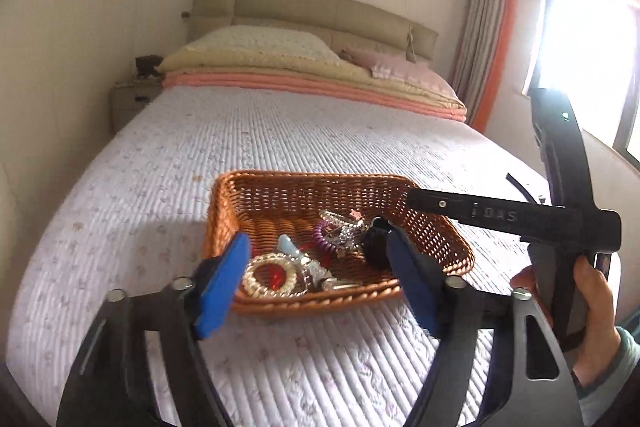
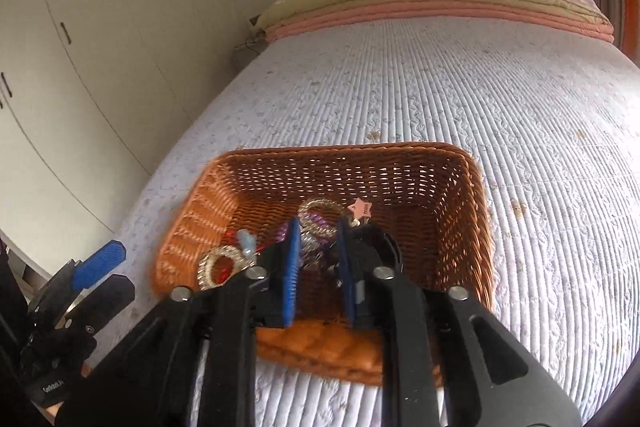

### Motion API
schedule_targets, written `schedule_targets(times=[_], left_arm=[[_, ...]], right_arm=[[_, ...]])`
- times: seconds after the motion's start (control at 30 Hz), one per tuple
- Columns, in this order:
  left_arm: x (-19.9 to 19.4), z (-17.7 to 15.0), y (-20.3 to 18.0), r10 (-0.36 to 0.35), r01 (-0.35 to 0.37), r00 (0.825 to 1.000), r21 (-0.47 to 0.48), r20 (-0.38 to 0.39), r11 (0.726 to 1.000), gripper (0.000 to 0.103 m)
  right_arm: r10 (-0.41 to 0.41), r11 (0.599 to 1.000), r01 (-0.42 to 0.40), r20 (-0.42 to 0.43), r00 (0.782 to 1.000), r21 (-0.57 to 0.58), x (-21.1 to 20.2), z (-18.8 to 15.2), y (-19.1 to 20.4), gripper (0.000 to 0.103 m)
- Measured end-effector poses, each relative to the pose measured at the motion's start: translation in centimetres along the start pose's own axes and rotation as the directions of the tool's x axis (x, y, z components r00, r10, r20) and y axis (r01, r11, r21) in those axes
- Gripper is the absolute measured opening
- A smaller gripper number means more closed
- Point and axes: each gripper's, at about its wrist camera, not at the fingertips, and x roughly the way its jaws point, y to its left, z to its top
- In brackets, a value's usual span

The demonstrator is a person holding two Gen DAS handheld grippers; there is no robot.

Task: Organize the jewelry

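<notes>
A brown woven basket (image 1: 320, 187) sits on a bed (image 1: 280, 131) with a white ribbed cover. The jewelry is inside the basket, in a little heap near its front side.

In the left camera view, a ring of pale pearl beads (image 1: 272, 275) lies at the front left of the basket, with something red inside the ring. A light blue piece (image 1: 289, 245) lies just behind it. A purple coil band (image 1: 322, 239) and some shiny silver bits (image 1: 344, 231) lie further back, next to a small pink star (image 1: 355, 215).

The left gripper (image 1: 320, 279) is over the front edge of the basket. Its two blue pads (image 1: 222, 283) are far apart and nothing is between them. It holds nothing.

The right gripper (image 2: 318, 267) points down into the basket. Its blue pads (image 2: 291, 267) are partly apart. The heap of purple and silver jewelry shows in the gap between them, but the pads do not seem to press on it. The pink star (image 2: 361, 209) lies just past the tips, and a gold coil ring (image 2: 320, 209) lies beside it.

A hand (image 1: 580, 311) holds the black handle of the right gripper at the right side of the left view.

Folded blankets (image 1: 320, 79) and pillows lie at the far end of the bed.
</notes>
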Motion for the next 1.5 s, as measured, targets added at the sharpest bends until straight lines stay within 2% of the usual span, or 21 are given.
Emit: schedule_targets(times=[0.03, 0.07, 0.13, 0.2, 0.3, 0.47, 0.6, 0.8, 1.13, 1.5], left_arm=[[-1.0, -0.6, -0.3, 0.007, -0.007, 1.000, 0.007, 0.015, 1.000, 0.082], [-1.8, -1.1, -0.4, 0.010, -0.010, 1.000, 0.011, 0.022, 1.000, 0.087], [-3.1, -2.6, -0.4, 0.017, -0.017, 0.999, 0.007, 0.037, 1.000, 0.091], [-4.1, -4.5, -0.5, 0.078, -0.079, 0.995, 0.011, 0.065, 0.997, 0.091], [-5.4, -6.6, -0.7, 0.178, -0.180, 0.974, 0.001, 0.139, 0.984, 0.091], [-6.4, -8.3, -2.0, 0.238, -0.248, 0.948, 0.022, 0.214, 0.969, 0.091], [-6.4, -9.7, -3.3, 0.271, -0.296, 0.931, 0.071, 0.243, 0.953, 0.091], [-6.8, -10.1, -3.2, 0.288, -0.317, 0.923, 0.078, 0.257, 0.945, 0.094], [-7.4, -10.3, -2.9, 0.286, -0.313, 0.919, 0.058, 0.272, 0.948, 0.095], [-8.0, -10.5, -3.0, 0.299, -0.325, 0.909, 0.045, 0.289, 0.945, 0.095]], right_arm=[[0.011, 1.000, -0.011, 0.019, 1.000, -0.004, -0.9, -0.7, 0.3, 0.052], [0.028, 1.000, -0.028, 0.046, 0.999, -0.011, -1.9, -1.6, 0.5, 0.057], [0.020, 1.000, -0.017, 0.093, 0.995, -0.026, -3.4, -3.7, 1.1, 0.057], [-0.025, 0.999, 0.030, 0.149, 0.989, -0.030, -4.8, -5.7, 1.3, 0.057], [-0.113, 0.991, 0.128, 0.255, 0.960, -0.043, -6.4, -8.9, 1.8, 0.059], [-0.165, 0.979, 0.196, 0.372, 0.913, -0.046, -8.5, -13.0, 2.1, 0.067], [-0.187, 0.969, 0.237, 0.407, 0.894, -0.075, -8.6, -15.3, 2.6, 0.072], [-0.189, 0.965, 0.249, 0.436, 0.880, -0.084, -9.4, -16.6, 2.7, 0.077], [-0.183, 0.962, 0.257, 0.479, 0.859, -0.091, -10.0, -17.3, 2.9, 0.082], [-0.184, 0.957, 0.270, 0.500, 0.846, -0.104, -10.8, -17.6, 3.3, 0.085]])
